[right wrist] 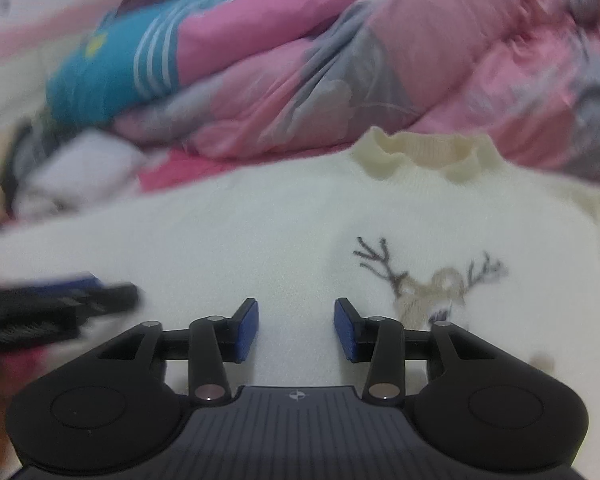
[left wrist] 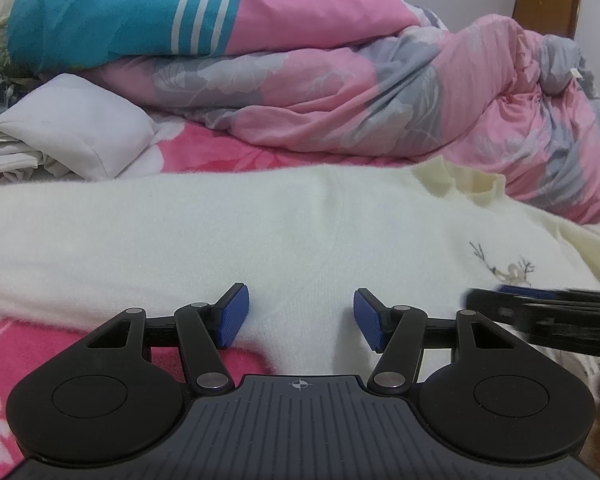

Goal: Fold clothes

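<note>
Quilt (right wrist: 380, 60) smeared by blur in right view (pattern unreadable); sweater (left wrist: 260, 232) cut off by right edge.

A bulky pink and grey floral quilt (left wrist: 380, 92) lies heaped at the back, with a teal, white-striped cover (left wrist: 112, 16) on top of it at the left. Beside it sits a crumpled white cloth bundle (left wrist: 68, 136). Underneath spreads a pink blanket (left wrist: 228, 156). A brown door (left wrist: 548, 4) stands at far right

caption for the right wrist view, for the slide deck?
Right tongs open above a cream sweater with a reindeer motif; pink floral quilt bunched behind.
</note>
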`<state>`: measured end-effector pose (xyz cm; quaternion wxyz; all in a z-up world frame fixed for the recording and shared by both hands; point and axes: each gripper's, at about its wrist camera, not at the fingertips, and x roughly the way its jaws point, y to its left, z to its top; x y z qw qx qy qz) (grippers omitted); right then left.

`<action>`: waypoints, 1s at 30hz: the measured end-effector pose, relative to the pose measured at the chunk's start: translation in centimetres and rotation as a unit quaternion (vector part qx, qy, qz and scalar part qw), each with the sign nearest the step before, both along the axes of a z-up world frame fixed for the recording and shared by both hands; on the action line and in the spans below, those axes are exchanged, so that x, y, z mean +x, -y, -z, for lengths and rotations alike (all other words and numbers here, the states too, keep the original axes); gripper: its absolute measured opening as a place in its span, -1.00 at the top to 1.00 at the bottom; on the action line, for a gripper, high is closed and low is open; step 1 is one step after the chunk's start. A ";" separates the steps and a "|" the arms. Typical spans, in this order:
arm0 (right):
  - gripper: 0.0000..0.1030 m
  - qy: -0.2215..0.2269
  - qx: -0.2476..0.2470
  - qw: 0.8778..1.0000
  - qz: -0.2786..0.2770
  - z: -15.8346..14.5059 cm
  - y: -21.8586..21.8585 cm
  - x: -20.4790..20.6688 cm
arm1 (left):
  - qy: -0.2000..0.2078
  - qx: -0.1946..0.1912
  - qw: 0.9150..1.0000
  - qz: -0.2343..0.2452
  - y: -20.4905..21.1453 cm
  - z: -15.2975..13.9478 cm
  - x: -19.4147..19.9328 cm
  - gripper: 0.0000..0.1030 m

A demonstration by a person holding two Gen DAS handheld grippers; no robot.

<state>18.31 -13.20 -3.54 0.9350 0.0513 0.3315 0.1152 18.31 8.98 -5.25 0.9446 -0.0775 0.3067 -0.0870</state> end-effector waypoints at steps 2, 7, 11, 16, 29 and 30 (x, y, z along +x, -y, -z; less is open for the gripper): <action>-0.01 0.010 0.022 1.000 0.006 -1.2 1.2 -2.4 | 0.009 0.003 1.000 -0.010 -0.1 -0.5 -0.4 -0.14; -0.01 0.041 -0.010 0.999 0.032 -4.2 7.1 -9.0 | 0.026 0.011 0.999 -0.020 0.7 -2.8 -1.1 -0.15; -0.02 0.073 -0.043 0.992 0.096 -6.2 14.2 -12.4 | 0.013 0.019 0.999 0.041 5.0 -5.0 -0.5 -0.18; -0.15 0.052 0.067 0.975 0.207 -5.5 24.8 -12.6 | -0.007 0.033 0.994 0.105 12.4 -4.0 2.0 -0.19; 0.36 0.069 -0.063 0.972 0.215 -2.4 27.3 -5.9 | -0.005 0.006 0.995 0.101 16.1 1.5 4.8 -0.22; 0.68 0.065 -0.052 0.971 0.223 -2.4 27.9 -5.7 | -0.004 0.004 0.995 0.101 16.0 1.6 4.7 -0.22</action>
